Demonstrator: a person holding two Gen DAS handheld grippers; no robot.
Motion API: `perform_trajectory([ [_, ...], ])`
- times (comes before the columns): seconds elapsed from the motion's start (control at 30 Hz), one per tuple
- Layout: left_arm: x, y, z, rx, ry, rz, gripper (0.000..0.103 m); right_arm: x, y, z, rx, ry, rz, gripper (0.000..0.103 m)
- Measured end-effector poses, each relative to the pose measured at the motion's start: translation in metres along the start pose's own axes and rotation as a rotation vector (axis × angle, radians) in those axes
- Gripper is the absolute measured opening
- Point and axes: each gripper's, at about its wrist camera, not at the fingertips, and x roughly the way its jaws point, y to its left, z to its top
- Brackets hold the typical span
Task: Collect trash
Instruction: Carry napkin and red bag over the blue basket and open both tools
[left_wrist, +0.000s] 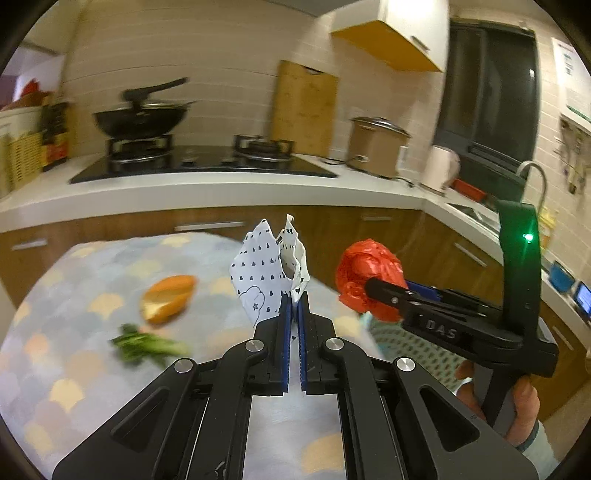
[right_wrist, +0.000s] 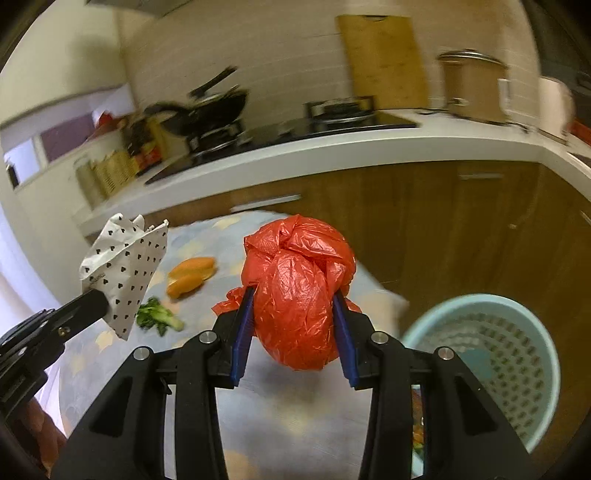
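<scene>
My left gripper (left_wrist: 294, 299) is shut on a crumpled white paper with small black hearts (left_wrist: 264, 273), held above the table. The same paper (right_wrist: 123, 267) shows at the left of the right wrist view, pinched in the left gripper (right_wrist: 96, 302). My right gripper (right_wrist: 294, 295) is shut on a knotted red plastic bag (right_wrist: 297, 295), its blue pads pressing both sides. That red bag (left_wrist: 369, 277) hangs to the right of the paper in the left wrist view, in the right gripper (left_wrist: 371, 286). A pale blue perforated bin (right_wrist: 491, 354) stands low at the right, beside the table.
On the scallop-patterned tablecloth (left_wrist: 74, 354) lie an orange peel (left_wrist: 168, 297) and a green leafy scrap (left_wrist: 147, 345). Behind runs a white counter (left_wrist: 229, 192) with a stove, a black wok (left_wrist: 140, 120), a cutting board and a cooker. Brown cabinets sit below it.
</scene>
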Motion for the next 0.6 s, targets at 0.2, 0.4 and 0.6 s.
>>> perform_trajectory([
  [0.2, 0.031, -0.054, 0.001, 0.064, 0.037, -0.109, 0.002, -0.028, -0.059, -0.007, 0.081, -0.023, -0.112, 0.037],
  [0.4, 0.074, -0.108, -0.008, 0.121, 0.098, -0.207, 0.002, -0.042, -0.117, -0.026, 0.185, 0.000, -0.192, 0.037],
  [0.6, 0.113, -0.141, -0.019, 0.132, 0.155, -0.247, 0.002, -0.039, -0.155, -0.042, 0.284, 0.064, -0.230, 0.038],
])
